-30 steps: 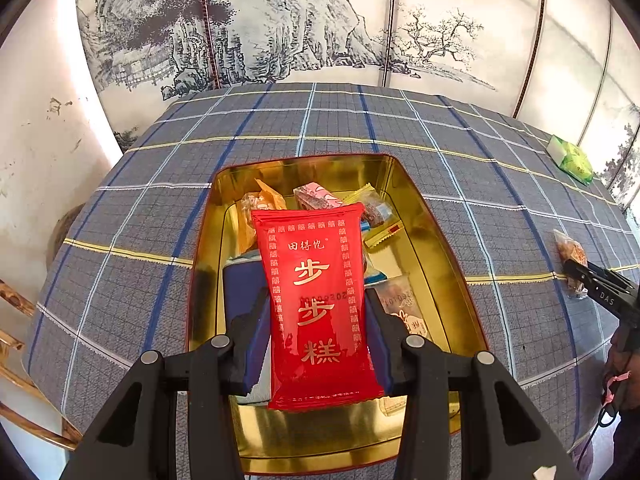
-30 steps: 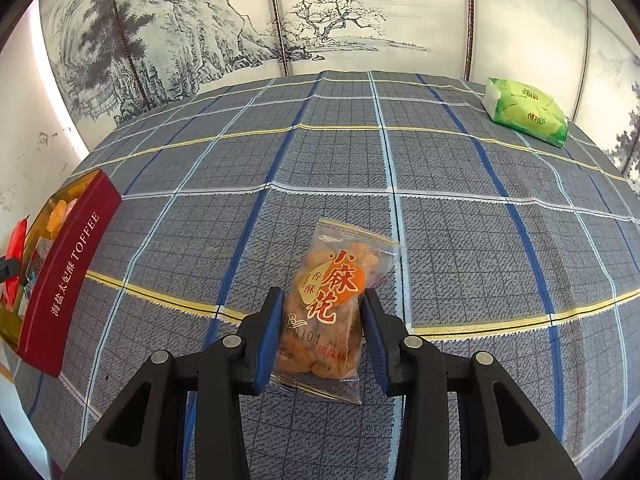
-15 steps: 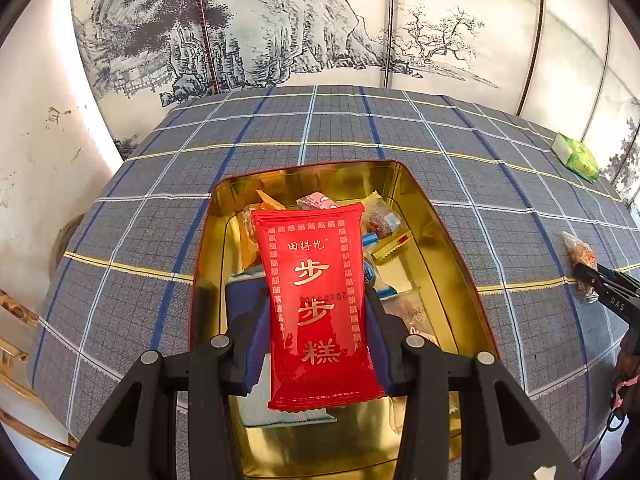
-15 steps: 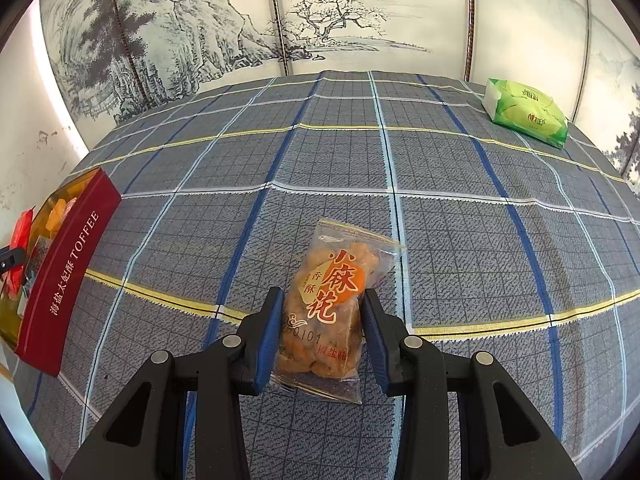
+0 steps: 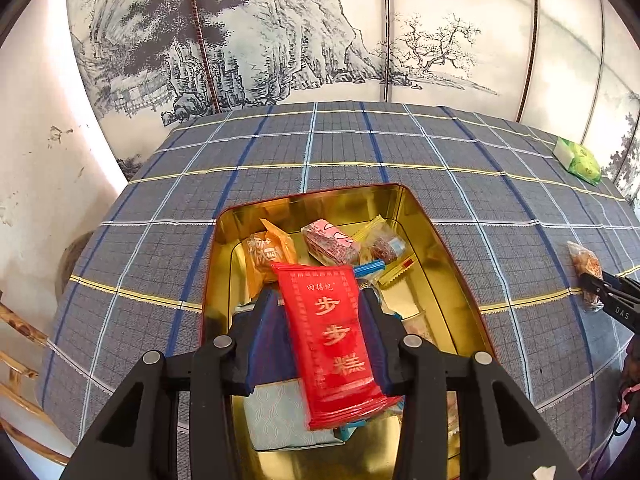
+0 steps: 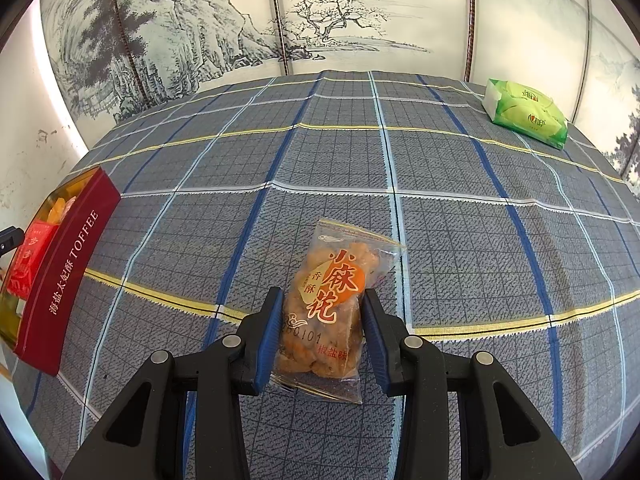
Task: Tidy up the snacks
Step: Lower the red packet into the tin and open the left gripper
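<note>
My left gripper [image 5: 318, 300] is shut on a red snack packet [image 5: 334, 340] with gold characters, held tilted above an open gold-lined tin [image 5: 420, 216]. Several wrapped snacks lie in the tin: an orange one [image 5: 268, 252], a pink one [image 5: 328, 242] and a pale blue one [image 5: 280, 416]. My right gripper [image 6: 323, 296] is shut on a clear bag of fried twists [image 6: 332, 300] that lies on the checked tablecloth. From the right wrist view the tin's red side [image 6: 68, 272] reads TOFFEE at far left, with the red packet [image 6: 30, 256] over it.
A green soft pack [image 6: 526, 114] lies at the table's far right corner. The grey-blue checked cloth [image 6: 440, 200] covers the table up to a painted folding screen [image 6: 200, 20] behind. A bamboo chair [image 5: 16, 344] stands at the left edge.
The red packet has tipped between the left fingers, its top now leaning left. The left view has shifted slightly over the tin. The right gripper and its bag have not moved.
</note>
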Demonstrator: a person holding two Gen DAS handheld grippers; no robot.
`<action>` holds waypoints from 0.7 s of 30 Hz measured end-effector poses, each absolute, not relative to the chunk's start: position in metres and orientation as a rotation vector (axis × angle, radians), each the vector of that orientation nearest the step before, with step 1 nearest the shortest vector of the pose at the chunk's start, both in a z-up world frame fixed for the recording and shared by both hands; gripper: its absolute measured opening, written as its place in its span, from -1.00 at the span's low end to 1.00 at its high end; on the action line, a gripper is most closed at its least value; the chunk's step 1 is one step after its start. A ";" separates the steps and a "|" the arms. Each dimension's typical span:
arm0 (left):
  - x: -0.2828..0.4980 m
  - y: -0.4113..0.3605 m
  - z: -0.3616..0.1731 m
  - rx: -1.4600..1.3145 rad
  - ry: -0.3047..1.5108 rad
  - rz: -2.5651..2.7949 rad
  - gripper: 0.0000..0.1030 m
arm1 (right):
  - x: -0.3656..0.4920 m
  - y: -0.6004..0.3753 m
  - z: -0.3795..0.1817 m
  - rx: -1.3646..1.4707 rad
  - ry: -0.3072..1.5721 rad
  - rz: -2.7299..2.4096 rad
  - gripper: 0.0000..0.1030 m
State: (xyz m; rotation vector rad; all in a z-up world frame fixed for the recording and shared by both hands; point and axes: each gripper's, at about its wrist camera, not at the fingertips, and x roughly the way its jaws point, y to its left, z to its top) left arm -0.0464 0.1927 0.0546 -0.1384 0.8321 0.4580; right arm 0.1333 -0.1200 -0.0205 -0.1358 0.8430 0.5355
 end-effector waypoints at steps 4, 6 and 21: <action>-0.050 0.194 0.054 -0.149 0.829 0.462 -0.28 | 0.133 -0.119 -0.020 -0.137 0.843 0.534 -0.22; -0.053 0.196 0.054 -0.163 0.828 0.469 -0.29 | 0.133 -0.119 -0.020 -0.140 0.841 0.533 -0.22; -0.107 0.238 0.065 -0.239 0.805 0.623 -0.29 | 0.120 -0.122 -0.019 -0.100 0.858 0.573 -0.23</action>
